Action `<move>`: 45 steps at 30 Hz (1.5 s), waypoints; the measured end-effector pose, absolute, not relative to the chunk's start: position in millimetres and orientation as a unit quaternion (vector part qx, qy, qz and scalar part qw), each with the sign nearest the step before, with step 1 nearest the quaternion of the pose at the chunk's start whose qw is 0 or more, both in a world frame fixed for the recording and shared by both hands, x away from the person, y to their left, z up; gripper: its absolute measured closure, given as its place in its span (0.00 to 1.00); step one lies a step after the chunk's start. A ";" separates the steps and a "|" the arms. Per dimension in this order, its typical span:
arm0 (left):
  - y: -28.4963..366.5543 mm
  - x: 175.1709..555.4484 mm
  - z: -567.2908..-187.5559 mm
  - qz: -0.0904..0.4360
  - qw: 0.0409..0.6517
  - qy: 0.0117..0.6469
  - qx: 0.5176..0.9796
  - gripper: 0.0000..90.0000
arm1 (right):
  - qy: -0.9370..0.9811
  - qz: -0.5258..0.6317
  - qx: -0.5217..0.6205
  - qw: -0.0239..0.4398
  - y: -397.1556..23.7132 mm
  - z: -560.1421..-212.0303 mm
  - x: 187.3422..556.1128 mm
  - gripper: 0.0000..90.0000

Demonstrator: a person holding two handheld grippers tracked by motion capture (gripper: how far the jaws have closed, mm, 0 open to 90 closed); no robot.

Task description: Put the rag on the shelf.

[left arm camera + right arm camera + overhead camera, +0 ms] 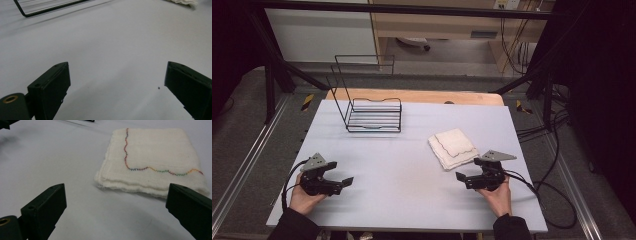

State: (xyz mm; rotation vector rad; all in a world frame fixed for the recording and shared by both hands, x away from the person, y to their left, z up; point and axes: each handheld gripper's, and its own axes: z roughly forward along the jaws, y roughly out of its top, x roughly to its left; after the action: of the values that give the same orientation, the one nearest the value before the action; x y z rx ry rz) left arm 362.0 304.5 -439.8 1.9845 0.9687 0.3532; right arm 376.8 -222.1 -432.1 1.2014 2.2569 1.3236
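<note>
Left gripper (pixel 343 183) and right gripper (pixel 463 177) both wide, empty, low over pale grey surface (pixel 402 165); folded white cloth (pixel 452 148) just ahead of right.

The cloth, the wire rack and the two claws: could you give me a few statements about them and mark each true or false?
1. The cloth lies folded on the table. True.
2. The cloth is inside the rack. False: it lies on the table, apart from the rack, nearer the right claw.
3. Both claws are open. True: the left claw and the right each show a wide gap between the jaws.
4. The right claw grips the cloth. False: the cloth lies just ahead of it, untouched.
5. The cloth is plain white. False: a wavy line of coloured stitching runs across it.
</note>
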 end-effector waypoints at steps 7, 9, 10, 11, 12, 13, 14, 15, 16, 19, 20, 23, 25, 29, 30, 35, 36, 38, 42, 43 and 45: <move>305.0 362.6 -440.6 0.142 0.434 0.391 0.799 0.07 | 0.789 0.444 0.399 0.144 -197.7 -427.3 386.2 0.17; 305.0 362.5 -440.5 0.142 0.434 0.392 0.799 0.07 | 0.790 0.442 0.399 0.146 -194.5 -427.4 387.6 0.20; 304.9 362.4 -440.5 0.142 0.435 0.393 0.797 0.07 | 0.792 0.438 0.400 0.146 -191.5 -427.6 389.5 0.23; 305.1 362.4 -440.3 0.142 0.435 0.393 0.797 0.07 | 0.796 0.431 0.398 0.147 -185.3 -428.6 393.5 0.28; 305.4 362.5 -440.1 0.143 0.435 0.393 0.797 0.08 | 0.798 0.427 0.398 0.148 -182.4 -429.1 395.5 0.30; 305.4 362.5 -440.1 0.143 0.435 0.393 0.797 0.08 | 0.798 0.427 0.398 0.148 -182.4 -429.1 395.5 0.30; 305.4 362.5 -440.1 0.143 0.434 0.394 0.797 0.08 | 0.798 0.428 0.399 0.145 -179.6 -430.0 397.6 0.33; 304.9 362.5 -440.1 0.143 0.434 0.394 0.797 0.08 | 0.802 0.420 0.397 0.149 -174.5 -432.2 402.1 0.36; 304.9 362.5 -440.1 0.143 0.434 0.394 0.797 0.08 | 0.805 0.415 0.395 0.154 -171.4 -433.7 404.2 0.38; 304.4 362.2 -439.8 0.143 0.434 0.393 0.798 0.08 | 0.816 0.398 0.387 0.160 -163.4 -439.1 410.2 0.44; 304.0 362.1 -439.6 0.143 0.434 0.393 0.798 0.08 | 0.817 0.394 0.392 0.157 -161.8 -440.7 411.7 0.46; 303.7 362.2 -439.5 0.142 0.434 0.392 0.798 0.09 | 0.819 0.387 0.393 0.156 -159.8 -443.9 415.0 0.49; 303.4 362.4 -439.7 0.141 0.433 0.391 0.800 0.09 | 0.825 0.375 0.388 0.165 -157.4 -447.5 417.7 0.53; 303.5 362.4 -439.8 0.141 0.432 0.391 0.800 0.09 | 0.831 0.365 0.381 0.178 -155.1 -449.8 417.8 0.56; 303.7 362.5 -439.8 0.141 0.433 0.393 0.799 0.09 | 0.833 0.361 0.376 0.185 -153.8 -451.0 417.1 0.57; 303.5 362.3 -439.6 0.141 0.433 0.393 0.799 0.09 | 0.847 0.330 0.352 0.224 -146.9 -452.5 413.6 0.64; 303.4 362.3 -439.6 0.141 0.433 0.393 0.799 0.09 | 0.846 0.328 0.354 0.226 -146.4 -452.4 413.6 0.66; 303.4 362.3 -439.6 0.141 0.433 0.393 0.799 0.09 | 0.846 0.324 0.357 0.228 -147.0 -451.6 414.1 0.71; 303.9 362.4 -439.8 0.141 0.433 0.394 0.798 0.09 | 0.845 0.319 0.362 0.230 -148.1 -450.4 416.0 0.80; 303.9 362.4 -439.8 0.141 0.433 0.394 0.798 0.09 | 0.845 0.319 0.361 0.231 -148.5 -450.2 416.8 0.82; 304.0 362.3 -439.7 0.141 0.433 0.395 0.798 0.09 | 0.842 0.319 0.370 0.227 -149.0 -449.3 417.9 0.85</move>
State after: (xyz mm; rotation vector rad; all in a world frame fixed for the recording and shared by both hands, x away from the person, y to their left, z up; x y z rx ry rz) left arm 362.3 304.0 -439.7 1.9899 0.9832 0.3505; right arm 417.9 -149.0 -449.3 1.0191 2.3207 0.8795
